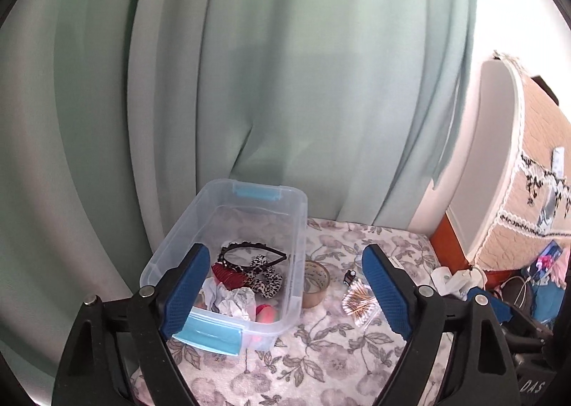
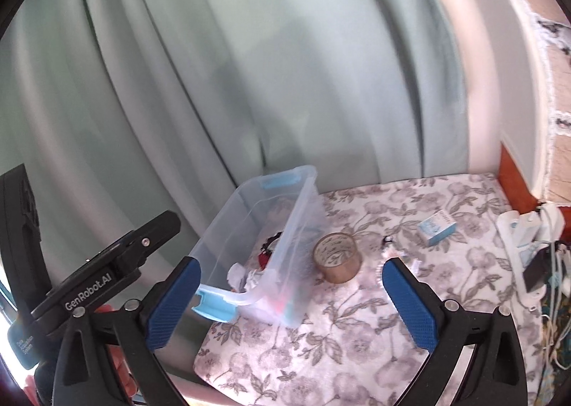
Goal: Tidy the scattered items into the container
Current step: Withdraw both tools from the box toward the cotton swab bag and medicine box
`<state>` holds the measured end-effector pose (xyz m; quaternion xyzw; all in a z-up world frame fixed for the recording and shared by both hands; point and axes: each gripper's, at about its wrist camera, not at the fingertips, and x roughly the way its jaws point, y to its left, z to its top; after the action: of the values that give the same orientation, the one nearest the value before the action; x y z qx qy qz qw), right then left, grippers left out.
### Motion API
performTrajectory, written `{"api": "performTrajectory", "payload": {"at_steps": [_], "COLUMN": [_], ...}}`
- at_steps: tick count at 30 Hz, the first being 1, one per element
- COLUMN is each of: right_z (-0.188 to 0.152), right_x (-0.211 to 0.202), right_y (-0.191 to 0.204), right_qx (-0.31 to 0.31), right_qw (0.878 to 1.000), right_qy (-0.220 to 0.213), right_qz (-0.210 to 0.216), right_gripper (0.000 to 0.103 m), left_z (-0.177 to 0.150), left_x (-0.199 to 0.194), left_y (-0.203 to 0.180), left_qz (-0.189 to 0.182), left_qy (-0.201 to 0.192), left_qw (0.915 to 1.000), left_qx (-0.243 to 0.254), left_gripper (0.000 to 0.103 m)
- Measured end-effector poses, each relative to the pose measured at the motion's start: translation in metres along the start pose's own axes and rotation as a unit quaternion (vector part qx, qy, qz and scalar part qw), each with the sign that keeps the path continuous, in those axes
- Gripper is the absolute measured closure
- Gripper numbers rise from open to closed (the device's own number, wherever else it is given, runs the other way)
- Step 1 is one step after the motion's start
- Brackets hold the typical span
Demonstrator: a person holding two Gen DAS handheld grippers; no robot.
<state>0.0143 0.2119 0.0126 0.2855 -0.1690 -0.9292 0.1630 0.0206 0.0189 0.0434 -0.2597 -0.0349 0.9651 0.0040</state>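
Both jaws wide apart, empty, tape roll (image 2: 337, 257) beside container (image 1: 228, 256), perhaps touching.

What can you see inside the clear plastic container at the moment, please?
Inside the clear container: a black headband, a spotted scrunchie, a red item, crumpled white paper and something pink. Whatever lies beneath the paper is covered.

A clear plastic bin with blue latches (image 1: 228, 227) is sitting on the floral-print padded surface (image 1: 321, 363), in front of the pale green curtain (image 1: 285, 84). A black headband (image 1: 249, 249), spotted scrunchies (image 1: 264, 277) and crumpled white paper (image 1: 232, 302) are lying inside it. Just right of the bin a roll of brown tape (image 2: 337, 257) is resting, with a clear packet of cotton swabs (image 1: 358, 302) farther right and a small blue-and-white box (image 2: 437, 227) beyond.
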Motion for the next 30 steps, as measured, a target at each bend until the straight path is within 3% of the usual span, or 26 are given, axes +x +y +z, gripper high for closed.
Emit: {"api": "performTrajectory", "payload": {"at_steps": [8,13,24,30], "right_z": [0.0,-0.003,-0.012,-0.02], "right_x": [-0.027,-0.036,-0.011,0.015], "right_y": [-0.046,-0.074,-0.115,-0.135], "right_qx": [0.019,0.036,0.052,0.061], "right_qw": [0.998,0.996,0.995,0.995], "right_qy": [-0.025,-0.034,-0.009,0.032], "right_qz": [-0.05,-0.068,-0.081,-0.073], "right_gripper": [0.0,0.0,0.0,0.0], "left_z": [-0.003,-0.009,-0.032,-0.051], "left_x": [0.001,0.016,0.07,0.11], "left_y": [-0.046,-0.068,-0.093,-0.095], "left_qz": [-0.024,-0.054,-0.087,-0.099], "left_qy": [-0.009,0.008,0.065,0.101], "left_qw": [0.9989,0.9976,0.9935,0.9896], "left_qx": [0.039,0.044,0.033,0.03], "left_gripper": [0.004,0.0,0.0,0.0]}}
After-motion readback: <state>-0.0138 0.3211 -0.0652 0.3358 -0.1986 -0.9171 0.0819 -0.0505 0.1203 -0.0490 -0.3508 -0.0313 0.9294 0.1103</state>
